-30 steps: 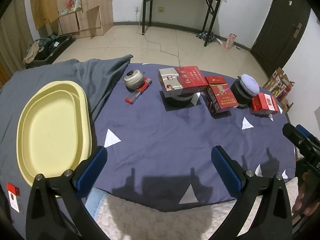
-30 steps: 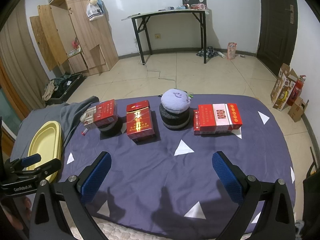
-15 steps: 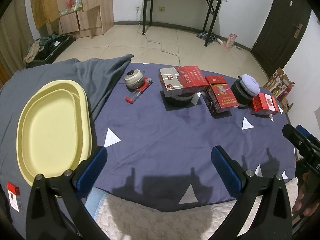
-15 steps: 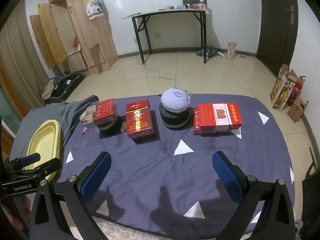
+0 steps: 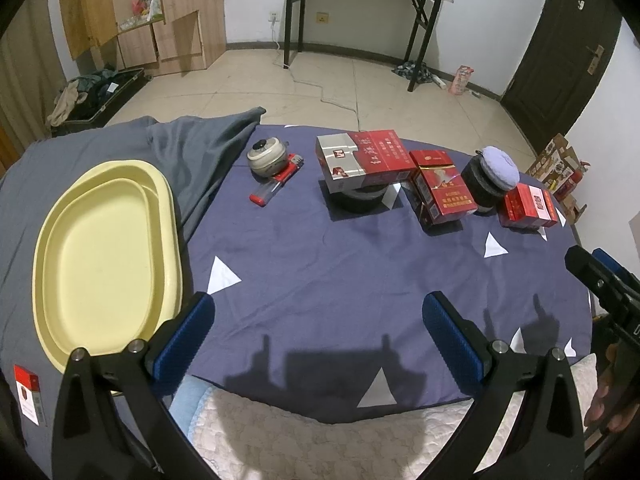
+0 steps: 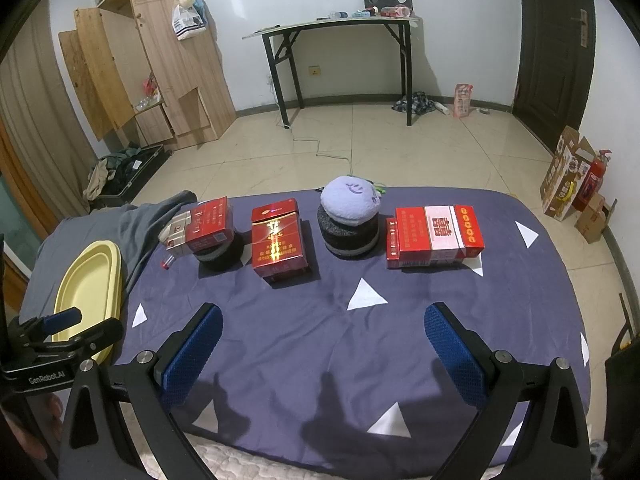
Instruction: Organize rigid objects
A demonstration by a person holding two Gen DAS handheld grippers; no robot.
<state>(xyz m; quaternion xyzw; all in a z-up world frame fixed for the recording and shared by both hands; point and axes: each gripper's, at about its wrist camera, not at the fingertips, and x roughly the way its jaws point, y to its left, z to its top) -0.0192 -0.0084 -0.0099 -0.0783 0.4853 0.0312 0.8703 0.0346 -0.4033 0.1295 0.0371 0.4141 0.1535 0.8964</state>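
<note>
Blue-padded, the left claw (image 5: 318, 332) and right claw (image 6: 323, 340) both hang open and empty above the navy bedsheet (image 6: 320, 332). Red cigarette boxes (image 6: 278, 240) lie well ahead of the right claw, and a yellow tray (image 5: 104, 256) sits just left of the left claw.

Both views look forward and down along blue-padded fingers from low at the near edge of a bed with a navy cover (image 5: 320, 264), facing the far wall where a black-legged table (image 6: 336, 28) stands. The left wrist camera sits further left, near a yellow tray (image 5: 104, 256), and sees the row of red boxes (image 5: 440, 194) at a slant. The right wrist camera faces that row more squarely, with the same boxes (image 6: 278, 240) straight ahead. Both share the tray, the boxes, the cover and the dark door (image 6: 554, 40). Each also catches the other hand-held gripper at its edge: the right hand-held gripper (image 5: 600, 280) in the left view, the left hand-held gripper (image 6: 68, 326) in the right view.
</note>
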